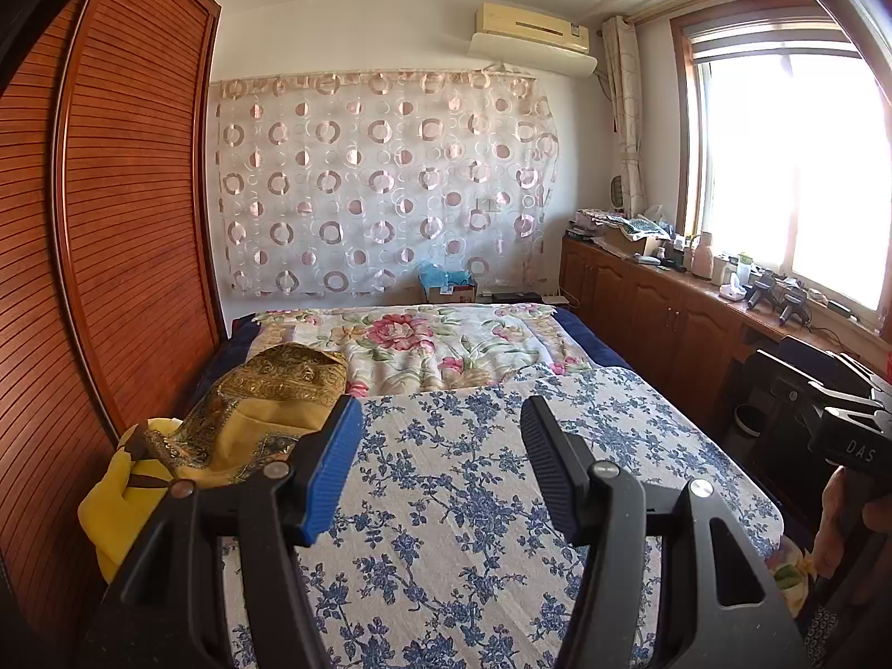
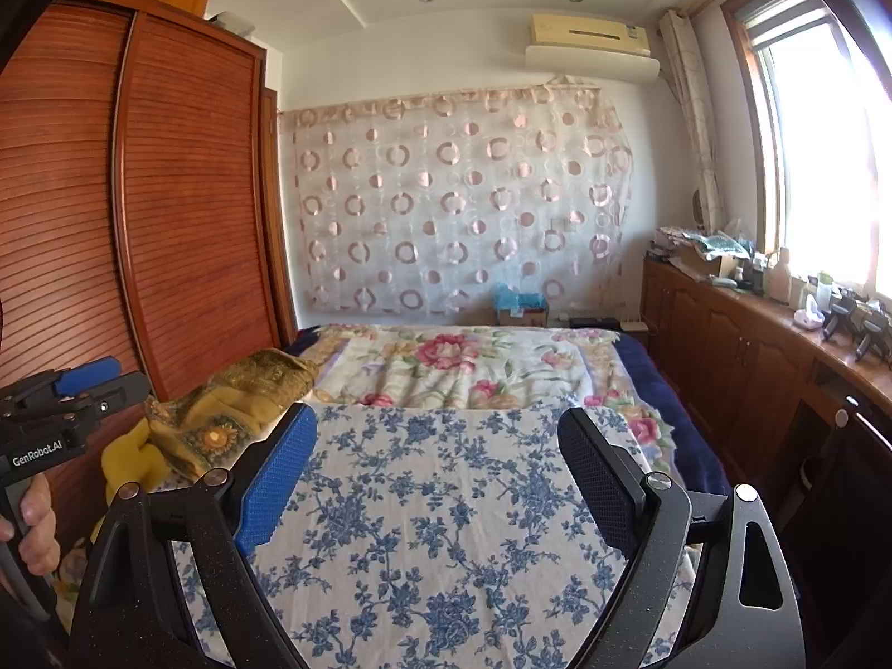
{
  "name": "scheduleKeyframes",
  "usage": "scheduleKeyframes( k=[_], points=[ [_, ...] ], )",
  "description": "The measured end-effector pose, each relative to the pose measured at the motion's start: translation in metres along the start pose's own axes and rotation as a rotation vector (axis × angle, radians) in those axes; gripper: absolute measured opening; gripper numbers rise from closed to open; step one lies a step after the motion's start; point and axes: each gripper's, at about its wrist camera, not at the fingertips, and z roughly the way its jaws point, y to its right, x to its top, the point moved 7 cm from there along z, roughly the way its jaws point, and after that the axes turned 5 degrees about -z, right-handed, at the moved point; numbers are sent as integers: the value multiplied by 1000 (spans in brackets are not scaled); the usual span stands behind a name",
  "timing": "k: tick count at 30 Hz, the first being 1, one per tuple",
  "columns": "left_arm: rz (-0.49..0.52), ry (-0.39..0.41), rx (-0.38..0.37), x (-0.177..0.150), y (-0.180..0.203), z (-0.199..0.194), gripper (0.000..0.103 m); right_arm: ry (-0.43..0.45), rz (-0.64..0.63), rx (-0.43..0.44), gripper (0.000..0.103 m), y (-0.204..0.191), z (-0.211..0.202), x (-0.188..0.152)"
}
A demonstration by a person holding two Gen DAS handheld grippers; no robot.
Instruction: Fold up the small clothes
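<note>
Over the bed (image 1: pixel 502 502), I hold both grippers, left gripper (image 1: pixel 440 468) and right gripper (image 2: pixel 437 479), with jaws spread and gripping nothing, while the yellow and gold clothes (image 1: pixel 267 407) lie bunched by the wardrobe (image 1: pixel 122 223), where any pinch should take one layer's edge.

Louvred wooden wardrobe (image 1: pixel 111 223), circle-patterned curtain (image 1: pixel 379 178), air conditioner (image 1: pixel 529 28), bright window (image 1: pixel 791 167), low wooden cabinets (image 1: pixel 641 301)

Glossy slatted wood wardrobe (image 1: pixel 128 223)

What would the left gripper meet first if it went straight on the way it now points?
Probably the blue-flowered cloth on the bed; the left gripper is open above it. Depth is unclear.
</note>
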Motion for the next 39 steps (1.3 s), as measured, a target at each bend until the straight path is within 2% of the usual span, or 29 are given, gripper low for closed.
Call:
scheduleKeyframes(
  k=[39],
  points=[
    [-3, 1, 5, -1, -9, 0, 59, 5, 1, -1, 90, 1, -1, 0]
  ],
)
